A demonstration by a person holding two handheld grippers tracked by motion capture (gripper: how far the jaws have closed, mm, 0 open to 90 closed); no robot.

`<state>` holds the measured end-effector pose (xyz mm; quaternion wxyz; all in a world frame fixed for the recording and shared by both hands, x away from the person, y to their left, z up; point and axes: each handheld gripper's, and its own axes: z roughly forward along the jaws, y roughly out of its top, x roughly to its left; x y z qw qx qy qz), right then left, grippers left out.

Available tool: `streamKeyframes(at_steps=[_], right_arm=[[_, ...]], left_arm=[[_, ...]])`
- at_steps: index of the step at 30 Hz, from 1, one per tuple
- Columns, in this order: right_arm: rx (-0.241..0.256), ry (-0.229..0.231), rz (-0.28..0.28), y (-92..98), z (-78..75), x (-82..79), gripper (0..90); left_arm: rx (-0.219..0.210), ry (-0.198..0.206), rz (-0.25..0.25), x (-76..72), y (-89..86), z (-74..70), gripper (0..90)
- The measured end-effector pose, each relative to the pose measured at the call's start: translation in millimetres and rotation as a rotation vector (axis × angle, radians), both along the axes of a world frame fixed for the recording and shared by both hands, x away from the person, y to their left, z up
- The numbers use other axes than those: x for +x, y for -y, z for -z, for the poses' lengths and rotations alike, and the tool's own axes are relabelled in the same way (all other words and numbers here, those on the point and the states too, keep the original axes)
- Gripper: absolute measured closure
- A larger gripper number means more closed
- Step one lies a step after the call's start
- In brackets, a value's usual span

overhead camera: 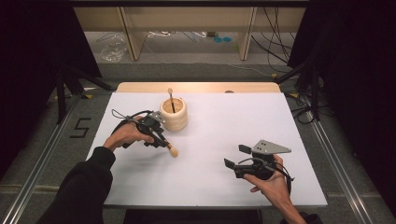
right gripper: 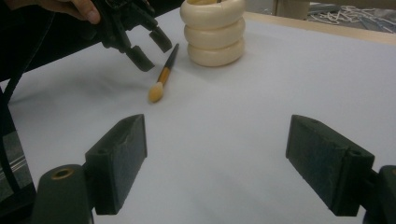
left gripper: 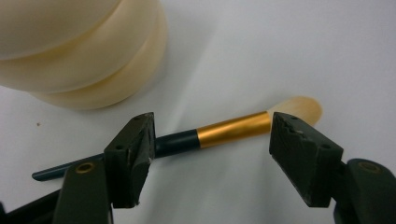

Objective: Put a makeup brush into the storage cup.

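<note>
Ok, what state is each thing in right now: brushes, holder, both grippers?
Brush on the table: lying flat, between the jaws, not clamped.
Holder: upright, one brush inside.
Brush in the holder: standing, bristles up.
Left gripper: open, around the lying brush.
Right gripper: open, holding nothing.

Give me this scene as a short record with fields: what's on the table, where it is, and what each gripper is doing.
surface: white table
holder: cream ribbed holder, upright, one brush standing in it
loose item: makeup brush lying flat on the table beside the holder, gold ferrule, pale tip
left gripper: jaws open on either side of the lying brush, not closed on it
right gripper: jaws open, over bare table, apart from the brush
</note>
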<state>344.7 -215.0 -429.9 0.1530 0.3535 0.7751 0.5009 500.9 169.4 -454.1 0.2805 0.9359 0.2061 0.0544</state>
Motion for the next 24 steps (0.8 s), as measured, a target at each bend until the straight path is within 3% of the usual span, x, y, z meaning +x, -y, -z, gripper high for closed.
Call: streamKeyframes(at_steps=[4, 6, 10, 13, 17, 19, 22, 24], right_arm=[[-0.001, 0.000, -0.002, -0.3, 0.1, -0.1, 21.5], [-0.001, 0.000, -0.002, -0.4, 0.2, -0.1, 21.5], [-0.004, 0.001, -0.003, -0.2, 0.0, -0.2, 21.5], [0.002, 0.007, -0.004, -0.2, 0.4, -0.1, 21.5], [0.023, 0.019, -0.012, -2.0, 2.0, 1.1, 21.5], [0.011, 0.006, -0.009, -1.4, 1.0, 0.5, 21.5], [0.024, 0.015, -0.013, -2.0, 2.0, 1.2, 21.6], [0.023, 0.015, -0.013, -2.1, 2.0, 1.0, 21.6]], left_arm=[[0.037, 0.022, 0.004, 1.1, 3.5, 2.7, 31.9], [0.028, 0.037, 0.018, 2.7, 6.0, -1.2, 32.0], [0.021, 0.012, 0.022, 3.0, 9.2, 0.1, 32.4], [0.095, 0.022, 0.074, 6.9, 6.5, 0.8, 32.8], [0.063, 0.019, 0.065, 7.9, 8.4, 3.5, 33.3], [0.089, 0.018, 0.087, 10.0, 8.0, 4.0, 34.3], [0.074, 0.004, 0.072, 9.6, 9.3, 8.1, 34.9], [0.104, 0.004, 0.094, 11.3, 8.5, 8.4, 35.5]])
